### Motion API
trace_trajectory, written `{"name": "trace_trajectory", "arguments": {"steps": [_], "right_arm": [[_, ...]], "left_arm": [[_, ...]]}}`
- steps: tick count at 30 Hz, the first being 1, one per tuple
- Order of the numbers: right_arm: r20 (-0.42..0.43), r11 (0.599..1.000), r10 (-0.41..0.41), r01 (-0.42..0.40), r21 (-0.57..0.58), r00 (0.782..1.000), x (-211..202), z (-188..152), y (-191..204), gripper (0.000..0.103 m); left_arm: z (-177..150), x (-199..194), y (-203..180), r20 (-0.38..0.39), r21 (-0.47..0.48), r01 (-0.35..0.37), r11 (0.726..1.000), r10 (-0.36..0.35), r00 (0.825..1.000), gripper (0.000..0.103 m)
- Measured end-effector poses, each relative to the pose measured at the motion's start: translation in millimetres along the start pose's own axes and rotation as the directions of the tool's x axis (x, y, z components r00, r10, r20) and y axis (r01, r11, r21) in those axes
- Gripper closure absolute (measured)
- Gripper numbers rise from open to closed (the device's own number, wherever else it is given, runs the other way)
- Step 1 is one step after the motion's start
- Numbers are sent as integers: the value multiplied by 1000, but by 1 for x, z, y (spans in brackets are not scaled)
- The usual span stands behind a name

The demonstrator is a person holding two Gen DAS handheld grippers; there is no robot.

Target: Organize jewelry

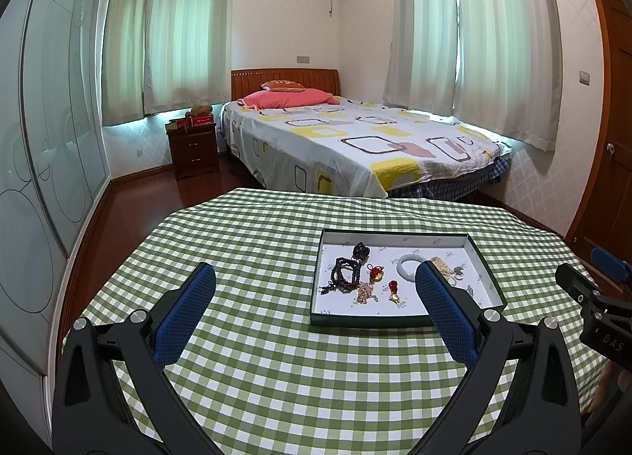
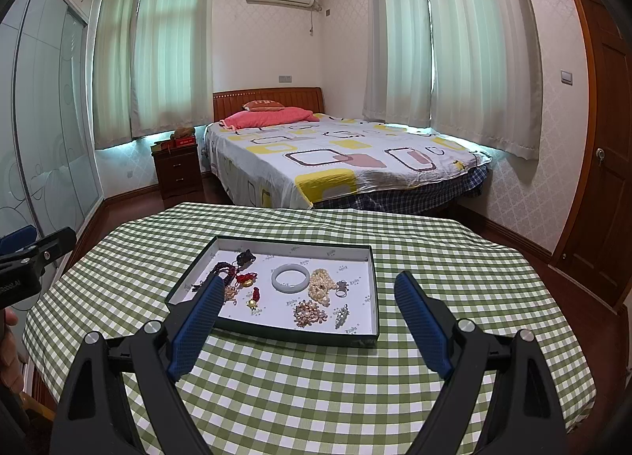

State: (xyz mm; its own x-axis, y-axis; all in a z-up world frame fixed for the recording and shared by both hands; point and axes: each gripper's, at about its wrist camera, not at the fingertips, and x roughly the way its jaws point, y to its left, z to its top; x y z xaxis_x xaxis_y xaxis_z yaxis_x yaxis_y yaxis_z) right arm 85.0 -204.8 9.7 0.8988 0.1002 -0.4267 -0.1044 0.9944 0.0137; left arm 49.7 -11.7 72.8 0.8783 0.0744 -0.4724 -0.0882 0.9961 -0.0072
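Note:
A shallow dark-rimmed tray (image 1: 488, 273) (image 2: 371, 289) with a white floor sits on the green checked table. It holds a white bangle (image 2: 290, 276) (image 1: 409, 263), dark bead strands (image 1: 345, 275) (image 2: 223, 269), red charms with gold pieces (image 1: 392, 291) (image 2: 252, 297), a pearl cluster (image 2: 320, 285), a pinkish bead cluster (image 2: 310, 313), a silver brooch (image 2: 341, 314) and a ring (image 2: 341, 289). My left gripper (image 1: 316, 277) is open and empty, short of the tray's left front. My right gripper (image 2: 308, 289) is open and empty, hovering before the tray's near edge.
The table (image 1: 256, 376) (image 2: 316, 395) has a green-white checked cloth. Behind it stand a bed (image 1: 355, 139), a dark nightstand (image 1: 193, 151), a glass wardrobe (image 1: 43, 158) at left and a wooden door (image 2: 604, 158) at right. The other gripper shows at each view's edge (image 1: 592, 297) (image 2: 27, 257).

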Motion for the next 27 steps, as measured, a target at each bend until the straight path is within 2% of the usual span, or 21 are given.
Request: {"name": "trace_trajectory", "arguments": {"steps": [17, 27], "right_arm": [[-5, 1000, 4, -4, -1, 1000, 0, -3, 2, 18], [-10, 1000, 8, -8, -1, 1000, 0, -5, 3, 18]], "left_arm": [[0, -4, -4, 21, 21, -3, 1000, 2, 1000, 5], [-2, 2, -2, 3, 3, 11, 1000, -11, 1000, 4]]}}
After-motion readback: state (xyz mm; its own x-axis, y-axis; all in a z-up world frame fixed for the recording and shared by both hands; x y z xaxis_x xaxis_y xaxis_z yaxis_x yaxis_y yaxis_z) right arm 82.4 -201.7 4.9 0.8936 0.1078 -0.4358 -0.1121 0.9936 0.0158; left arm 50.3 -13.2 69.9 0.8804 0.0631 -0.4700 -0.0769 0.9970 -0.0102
